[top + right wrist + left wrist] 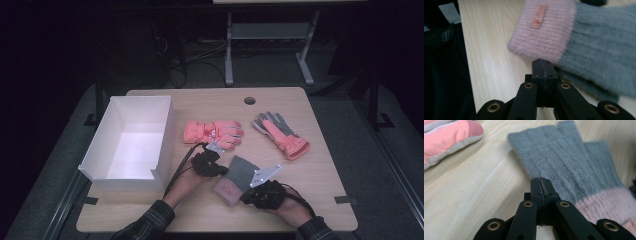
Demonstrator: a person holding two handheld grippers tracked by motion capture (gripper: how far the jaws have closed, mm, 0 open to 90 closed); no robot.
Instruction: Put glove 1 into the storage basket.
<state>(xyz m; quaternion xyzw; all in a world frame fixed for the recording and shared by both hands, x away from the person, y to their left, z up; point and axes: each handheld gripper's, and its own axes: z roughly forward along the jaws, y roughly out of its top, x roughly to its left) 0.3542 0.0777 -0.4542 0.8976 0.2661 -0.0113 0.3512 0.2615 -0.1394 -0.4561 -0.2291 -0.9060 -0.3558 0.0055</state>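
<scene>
A grey knit glove (240, 172) with a pink cuff lies flat on the wooden table (310, 195) near its front edge, between my two grippers. My left gripper (225, 169) is at the glove's left edge; in the left gripper view its jaws (540, 182) are pressed together on the edge of the grey knit (564, 162). My right gripper (245, 192) is at the opposite edge, jaws (543, 63) shut where the pink cuff (544, 32) meets the grey part. A hand holds each gripper.
An open white box (165, 135) stands at the table's left. A pink padded glove (214, 132) lies just beyond the left gripper, its fingertip (446, 140) close by. A second pink and grey glove (281, 134) lies to the right. A cable hole (249, 100) is near the far edge.
</scene>
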